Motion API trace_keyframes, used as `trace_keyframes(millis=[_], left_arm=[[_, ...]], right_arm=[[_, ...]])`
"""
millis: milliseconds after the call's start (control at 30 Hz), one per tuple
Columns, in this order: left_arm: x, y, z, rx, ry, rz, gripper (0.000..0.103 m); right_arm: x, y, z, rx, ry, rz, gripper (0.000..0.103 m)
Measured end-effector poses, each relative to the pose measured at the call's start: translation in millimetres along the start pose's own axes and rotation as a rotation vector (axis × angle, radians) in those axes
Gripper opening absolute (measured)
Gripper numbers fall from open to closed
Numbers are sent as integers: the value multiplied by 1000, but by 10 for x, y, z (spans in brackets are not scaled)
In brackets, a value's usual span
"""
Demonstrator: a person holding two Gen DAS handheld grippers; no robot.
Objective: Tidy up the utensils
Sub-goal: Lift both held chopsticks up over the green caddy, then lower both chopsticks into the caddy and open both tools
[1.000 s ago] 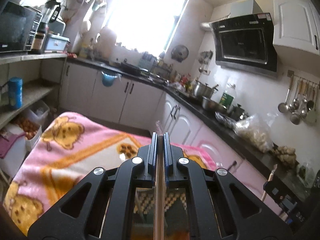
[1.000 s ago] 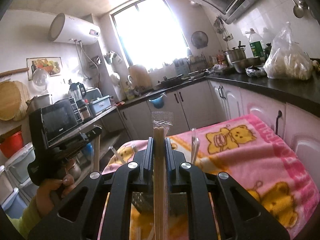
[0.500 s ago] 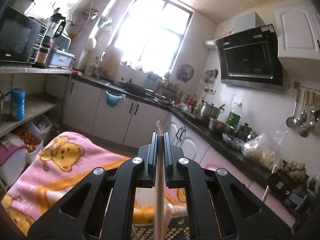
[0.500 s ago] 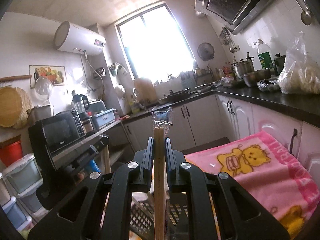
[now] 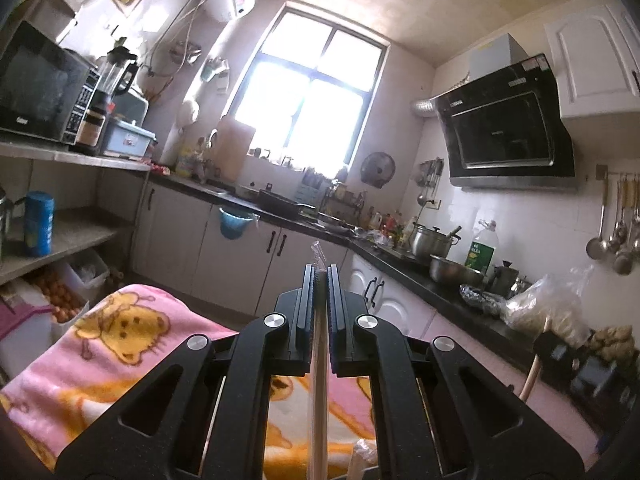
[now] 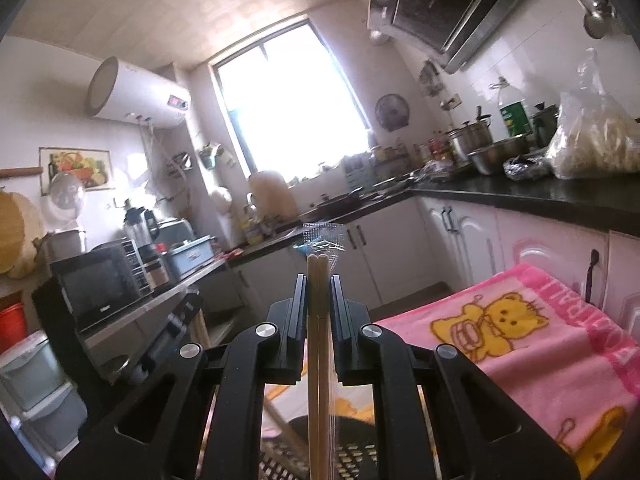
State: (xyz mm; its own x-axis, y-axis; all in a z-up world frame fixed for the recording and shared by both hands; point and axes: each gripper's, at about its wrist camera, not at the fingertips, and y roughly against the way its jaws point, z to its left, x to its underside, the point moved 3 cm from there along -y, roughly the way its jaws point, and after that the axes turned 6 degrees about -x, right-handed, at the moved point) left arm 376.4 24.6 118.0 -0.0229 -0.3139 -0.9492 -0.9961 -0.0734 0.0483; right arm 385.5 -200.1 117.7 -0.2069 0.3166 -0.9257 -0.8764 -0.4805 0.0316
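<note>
My left gripper [image 5: 319, 276] is shut on a thin wooden chopstick in a clear wrapper [image 5: 319, 392] that runs upright between the jaws, its plastic tip sticking out above. My right gripper [image 6: 318, 284] is shut on a pair of wooden chopsticks in a clear wrapper [image 6: 318, 360], also upright, the wrapper's end poking above the fingertips. Both grippers point level over a table covered with a pink bear-print blanket [image 5: 112, 344] [image 6: 532, 336]. A black perforated basket [image 6: 304, 444] shows low in the right wrist view, under the right gripper. The other gripper [image 6: 168, 336] appears blurred at left there.
White cabinets under a black counter [image 5: 420, 276] run along the far wall and the right side, crowded with pots, a green-labelled bottle [image 5: 482, 252] and a plastic bag [image 6: 592, 140]. A shelf at left holds a microwave [image 5: 40, 88] and a blender. Ladles hang at the far right.
Both views have tilted up: less blanket and more wall, window and ceiling show now. Both grippers stay shut on their chopsticks. The basket has slid lower in the right wrist view.
</note>
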Motion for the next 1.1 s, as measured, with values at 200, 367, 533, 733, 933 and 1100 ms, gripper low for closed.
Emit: trace_keyframes(millis=[200, 367, 533, 733, 933, 1100], left_arm=[[146, -31, 23, 3, -25, -16, 1], [206, -52, 70, 7, -21, -4, 1], [220, -10, 109, 14, -24, 23, 1], [248, 93, 205, 17, -4, 96, 8], [331, 261, 331, 6, 14, 179, 14], [397, 404, 417, 3, 19, 238, 20]], right_arm=[[133, -84, -97, 50, -5, -34, 11], [319, -119, -145, 67, 1, -41, 11], [441, -99, -142, 58, -1, -59, 11], [575, -86, -158, 50, -2, -61, 11], [710, -74, -178, 48, 4, -20, 12], [810, -8, -212, 30, -24, 42, 12]])
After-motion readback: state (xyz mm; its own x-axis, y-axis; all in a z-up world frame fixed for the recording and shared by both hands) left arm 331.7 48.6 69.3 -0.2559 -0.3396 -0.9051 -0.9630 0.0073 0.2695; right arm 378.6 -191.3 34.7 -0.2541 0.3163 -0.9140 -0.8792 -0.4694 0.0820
